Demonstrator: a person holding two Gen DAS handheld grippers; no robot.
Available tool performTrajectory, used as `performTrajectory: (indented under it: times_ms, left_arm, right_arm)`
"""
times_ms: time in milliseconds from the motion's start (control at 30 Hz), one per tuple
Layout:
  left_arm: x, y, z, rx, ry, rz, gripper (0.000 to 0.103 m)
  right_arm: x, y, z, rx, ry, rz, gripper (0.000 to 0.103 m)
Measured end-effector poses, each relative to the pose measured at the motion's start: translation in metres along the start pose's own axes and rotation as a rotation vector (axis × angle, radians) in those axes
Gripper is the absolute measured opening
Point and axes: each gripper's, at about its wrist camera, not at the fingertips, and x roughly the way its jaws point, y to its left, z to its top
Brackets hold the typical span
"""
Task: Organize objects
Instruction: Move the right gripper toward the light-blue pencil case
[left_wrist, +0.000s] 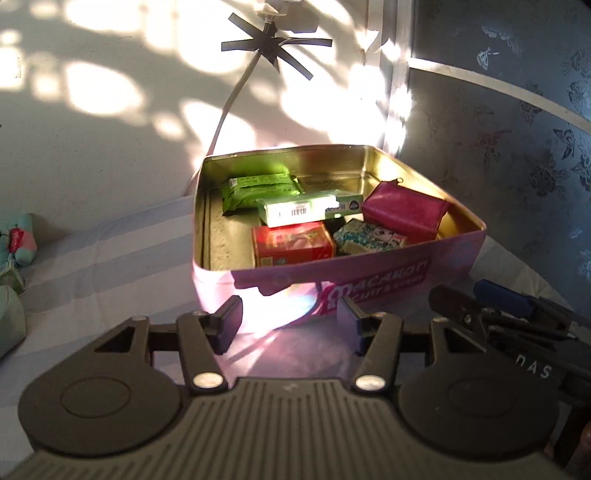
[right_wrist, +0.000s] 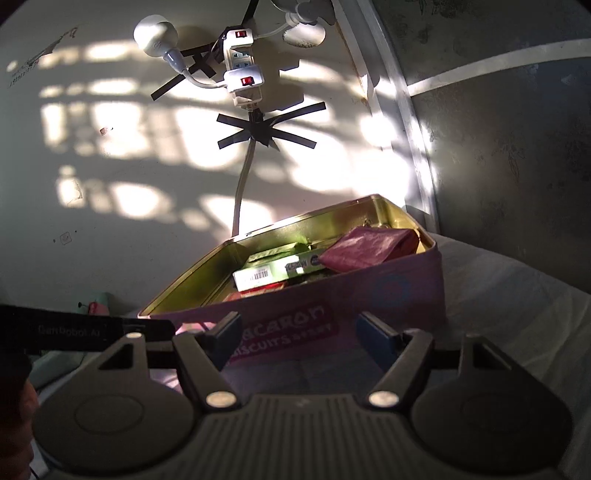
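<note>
An open pink biscuit tin (left_wrist: 332, 267) stands on the bed by the wall. Inside lie a green packet (left_wrist: 258, 186), a green and white box with a barcode (left_wrist: 306, 210), a red box (left_wrist: 291, 245), a teal patterned packet (left_wrist: 369, 236) and a magenta purse (left_wrist: 404, 210). My left gripper (left_wrist: 290, 321) is open and empty just in front of the tin's near wall. Beside it on the right, my right gripper (right_wrist: 300, 332) is also open and empty, facing the tin (right_wrist: 388, 295), where the purse (right_wrist: 369, 247) and the barcode box (right_wrist: 269, 273) show.
The tin rests on a striped sheet (left_wrist: 110, 258). A plush toy (left_wrist: 18, 236) and pale green things lie at the far left. A taped cable (right_wrist: 243, 177), a power strip (right_wrist: 242, 70) and a bulb (right_wrist: 155, 35) hang on the wall. A dark floral panel (left_wrist: 517, 166) stands at the right.
</note>
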Motion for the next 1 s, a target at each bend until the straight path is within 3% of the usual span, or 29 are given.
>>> performTrajectory:
  times_ms: [233,500,833,1000]
  left_arm:
    - [0.004,0.038,-0.049,-0.008,0.093,0.138,0.059]
    - [-0.015,0.081,-0.071,-0.031,0.062,0.256,0.059]
    - [-0.042,0.146,-0.100,-0.111,0.035,0.348,0.062]
    - [-0.067,0.192,-0.117,-0.201,0.023,0.395,0.063]
  right_arm:
    - [0.017,0.022,-0.035,0.017,0.201,0.051,0.070]
    - [0.023,0.072,-0.047,-0.072,0.268,0.115,0.070]
    - [0.037,0.152,-0.070,-0.240,0.335,0.222,0.073]
    - [0.052,0.194,-0.079,-0.301,0.401,0.337,0.070]
